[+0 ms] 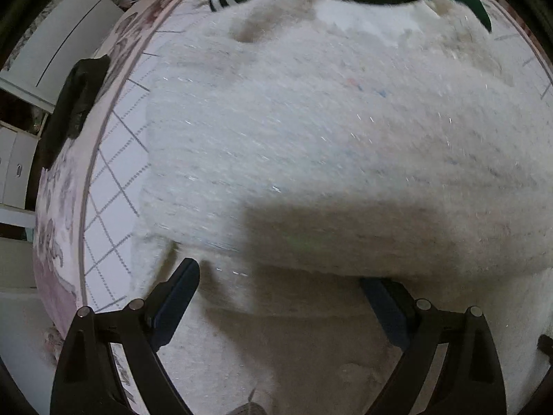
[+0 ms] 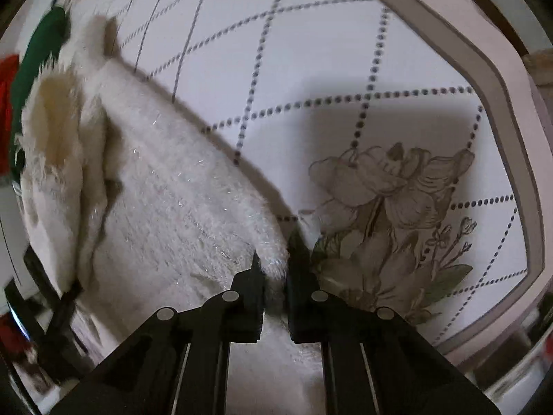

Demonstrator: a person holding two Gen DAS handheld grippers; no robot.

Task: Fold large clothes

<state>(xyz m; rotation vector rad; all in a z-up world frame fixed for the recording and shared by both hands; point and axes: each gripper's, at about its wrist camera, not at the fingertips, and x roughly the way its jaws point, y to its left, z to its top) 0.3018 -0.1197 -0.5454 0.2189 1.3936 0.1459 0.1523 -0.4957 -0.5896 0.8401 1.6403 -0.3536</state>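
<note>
Your right tongs (image 2: 273,269) pinch the corner of the white fuzzy sweater (image 2: 166,186); your left tongs (image 1: 280,297) hang wide apart above it, gripping nothing. Keep that pinch firm and carry the edge over evenly. The sweater lies spread on the quilted bedspread (image 2: 345,69), thick, shaggy, glinting with tinsel threads.
</note>
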